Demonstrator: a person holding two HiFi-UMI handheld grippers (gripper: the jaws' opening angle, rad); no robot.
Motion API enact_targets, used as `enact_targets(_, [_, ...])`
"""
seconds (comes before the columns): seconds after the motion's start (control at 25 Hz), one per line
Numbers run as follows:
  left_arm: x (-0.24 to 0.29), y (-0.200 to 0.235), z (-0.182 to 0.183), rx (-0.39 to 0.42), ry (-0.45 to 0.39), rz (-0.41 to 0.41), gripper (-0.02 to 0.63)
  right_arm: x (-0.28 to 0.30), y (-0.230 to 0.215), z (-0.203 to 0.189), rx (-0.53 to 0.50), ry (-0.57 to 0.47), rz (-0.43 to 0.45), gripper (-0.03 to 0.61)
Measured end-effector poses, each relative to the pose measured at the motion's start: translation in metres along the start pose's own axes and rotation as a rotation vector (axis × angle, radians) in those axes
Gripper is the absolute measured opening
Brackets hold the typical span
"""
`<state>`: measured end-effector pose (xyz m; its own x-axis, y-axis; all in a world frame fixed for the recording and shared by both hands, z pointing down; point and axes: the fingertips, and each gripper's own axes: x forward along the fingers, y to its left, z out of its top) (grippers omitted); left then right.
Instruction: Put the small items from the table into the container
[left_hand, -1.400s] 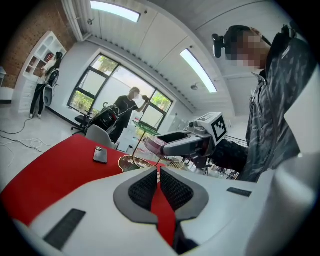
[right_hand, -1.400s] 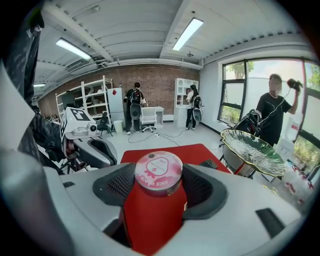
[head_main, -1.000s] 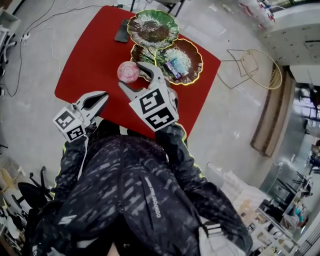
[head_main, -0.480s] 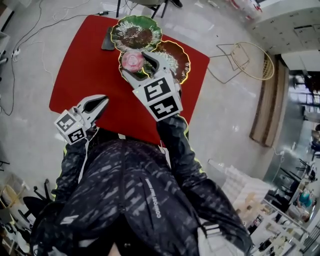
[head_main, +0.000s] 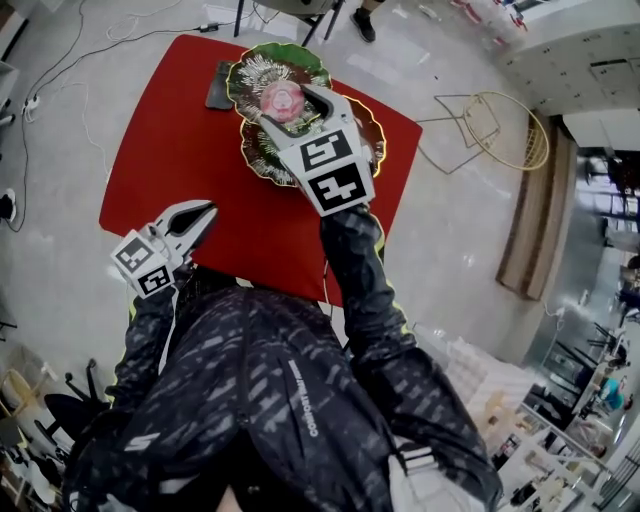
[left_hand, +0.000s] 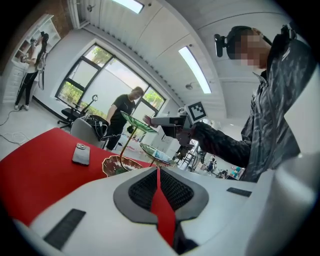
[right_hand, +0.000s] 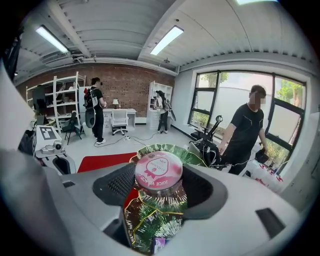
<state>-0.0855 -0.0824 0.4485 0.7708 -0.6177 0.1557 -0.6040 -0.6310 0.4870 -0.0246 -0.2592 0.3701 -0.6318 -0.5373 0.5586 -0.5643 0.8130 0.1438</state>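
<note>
My right gripper (head_main: 288, 108), upper centre of the head view, grips a small round clear cup with a pink printed lid (right_hand: 158, 172), poised just above the green leaf-shaped top tray (head_main: 252, 72) of a tiered stand on the red table (head_main: 170, 130). I judge this the placing step: the next move is to lower the cup onto the tray and part the jaws. My left gripper (head_main: 196, 216) hangs at lower left, jaws pressed together, empty.

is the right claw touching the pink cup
Touching. The right gripper view shows the right claw shut on the cup, with both jaws pressed against its sides and holding it above the tray.
</note>
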Motion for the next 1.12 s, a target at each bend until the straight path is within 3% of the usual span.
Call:
enact_targets(0.56, [-0.026,0.015,-0.002,-0.037,-0.014,0.061,0.015,0.038,-0.022,0.002,-0.020,0.089,0.009,0.305])
enact_targets(1.12, [-0.040,0.011,-0.006,-0.032,-0.029,0.082,0.015,0.042,-0.021,-0.005,-0.033,0.098,-0.006,0.305])
